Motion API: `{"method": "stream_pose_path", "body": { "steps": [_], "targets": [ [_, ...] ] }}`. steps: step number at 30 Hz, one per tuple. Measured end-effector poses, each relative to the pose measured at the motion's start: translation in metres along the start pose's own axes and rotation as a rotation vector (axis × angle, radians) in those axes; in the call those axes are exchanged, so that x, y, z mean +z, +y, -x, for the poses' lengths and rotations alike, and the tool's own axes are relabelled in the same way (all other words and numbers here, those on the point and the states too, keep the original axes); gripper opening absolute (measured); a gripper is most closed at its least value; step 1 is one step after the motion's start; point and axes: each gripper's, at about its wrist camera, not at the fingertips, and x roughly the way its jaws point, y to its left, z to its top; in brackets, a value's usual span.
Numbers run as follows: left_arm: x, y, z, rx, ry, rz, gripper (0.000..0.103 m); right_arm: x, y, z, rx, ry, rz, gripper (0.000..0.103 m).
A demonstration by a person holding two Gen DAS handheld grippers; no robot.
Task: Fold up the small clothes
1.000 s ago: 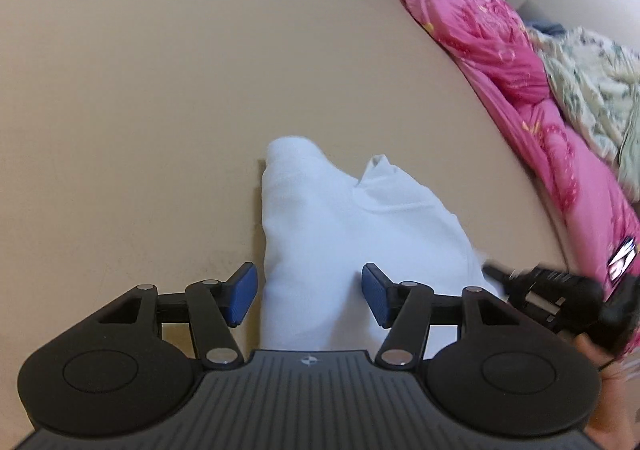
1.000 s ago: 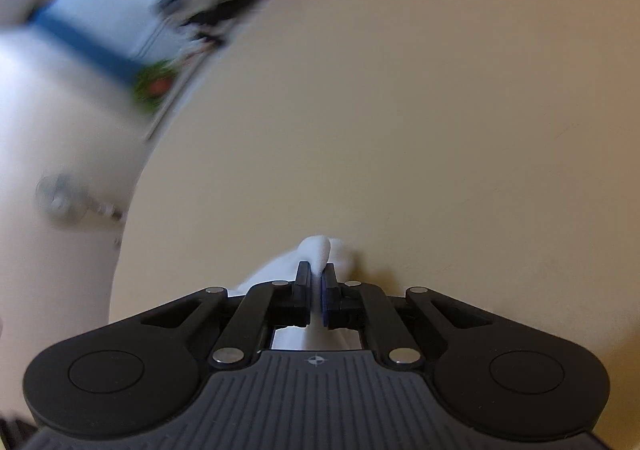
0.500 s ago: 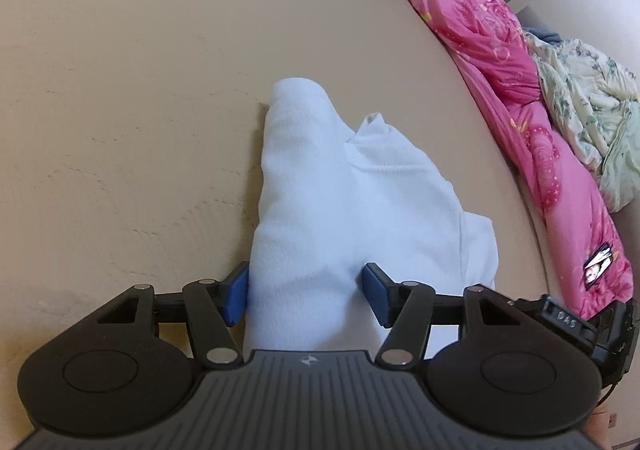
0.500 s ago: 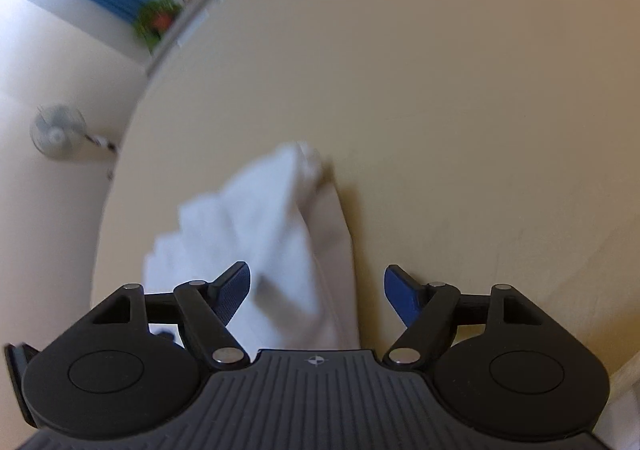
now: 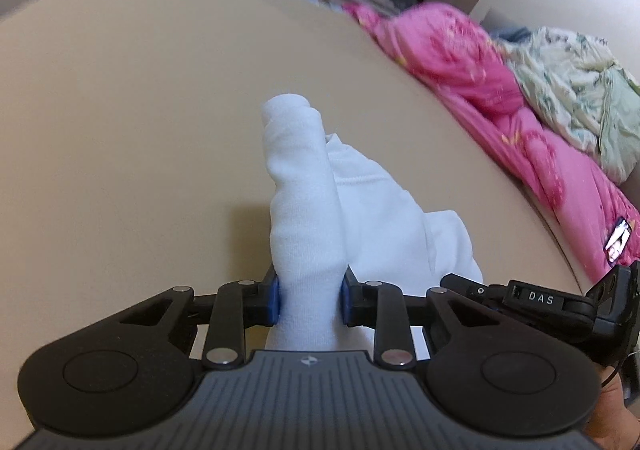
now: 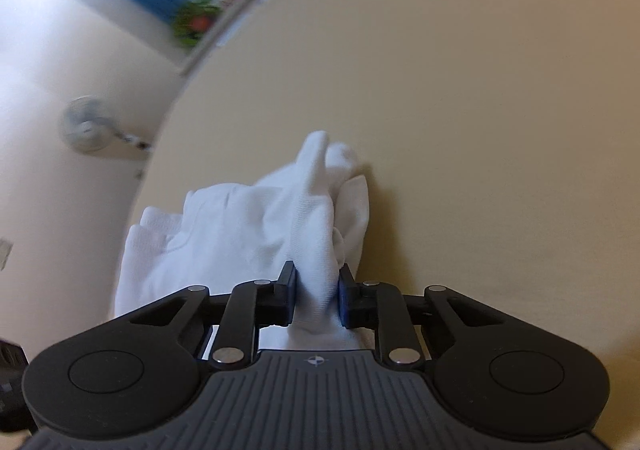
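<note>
1. left gripper (image 5: 309,300): jaws have just been closing and now pinch a bunched ridge of the white garment (image 5: 320,210) between the blue pads (image 5: 273,300); the cloth fills the gap, so the grip looks firm.
2. right gripper (image 6: 317,296): jaws have likewise just been closing and now clamp a gathered fold at the garment's near edge, seen in the right wrist view; pads press on the fabric from both sides.
3. the white garment lies on the beige bed surface (image 5: 120,130), partly lifted at the two gripped points, with a rolled tube running to the far side and looser layers spilling to the right.
4. step in hand, as judged: both near edges are taken up, ready for a fold away from the person.
5. next move, as judged: raise both grips together, carry them toward the far end at even pace, and lay the cloth over itself without letting the bunched layers twist.
6. surroundings: a pink quilt (image 5: 500,90) and a pale floral blanket (image 5: 572,90) lie along the right edge; cluttered storage sits at the far side; a fan (image 6: 86,128) stands off to the left.
7. nothing lies on the path of the fold; the chief risk is uneven, crumpled layers.
</note>
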Motion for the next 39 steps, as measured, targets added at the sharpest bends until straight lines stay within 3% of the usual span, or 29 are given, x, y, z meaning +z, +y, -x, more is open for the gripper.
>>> {"method": "stream_pose_path", "body": {
  "steps": [2,4,5,8,10,13,16,21,23,24,25,29,33,36,38,39],
  "targets": [
    [0.020,0.016,0.018,0.008,-0.039,-0.012,0.032,0.002,0.021,-0.010,0.069,-0.026,0.026,0.020],
    [0.035,0.034,0.033,0.039,-0.070,-0.019,0.044,0.004,0.041,-0.017,0.122,-0.062,0.062,0.021],
    [0.040,0.045,0.037,0.076,-0.079,-0.007,0.045,0.007,0.046,-0.025,0.122,-0.079,0.080,0.022],
    [0.041,0.078,0.048,0.139,-0.049,0.047,0.045,0.011,0.050,-0.035,0.003,-0.081,0.111,0.046],
    [0.030,0.088,0.058,0.139,-0.037,0.008,0.045,0.013,0.045,-0.035,-0.051,-0.082,0.102,0.046],
    [0.002,0.100,0.068,0.137,-0.004,-0.040,0.050,0.005,0.049,-0.034,-0.009,-0.038,0.133,0.047],
    [-0.026,0.116,0.061,0.137,0.032,0.013,0.053,-0.012,0.055,-0.037,0.026,0.051,0.181,0.057],
    [-0.048,0.134,0.037,0.117,0.103,0.091,0.052,-0.041,0.080,-0.055,0.042,0.149,0.268,0.057],
    [-0.049,0.136,0.031,0.118,0.117,0.075,0.052,-0.051,0.090,-0.051,0.040,0.166,0.308,0.048],
    [-0.050,0.138,0.027,0.119,0.136,0.078,0.052,-0.053,0.091,-0.047,0.034,0.167,0.330,0.015],
    [-0.052,0.139,0.024,0.119,0.158,0.081,0.052,-0.053,0.092,-0.045,0.032,0.164,0.340,0.003],
    [-0.054,0.142,0.026,0.122,0.207,0.069,0.053,-0.045,0.081,-0.017,0.008,0.141,0.249,0.002],
    [-0.051,0.138,0.045,0.131,0.162,0.019,0.053,-0.049,0.072,-0.031,-0.093,0.163,0.264,0.003],
    [-0.047,0.131,0.060,0.094,0.086,-0.007,0.053,-0.054,0.086,-0.029,-0.091,0.116,0.335,0.011],
    [-0.048,0.127,0.057,0.092,0.093,-0.018,0.053,-0.061,0.104,-0.020,-0.057,0.044,0.425,0.025],
    [-0.050,0.125,0.052,0.116,0.112,-0.037,0.053,-0.063,0.108,-0.020,-0.025,0.047,0.447,0.041]
  ]
}}
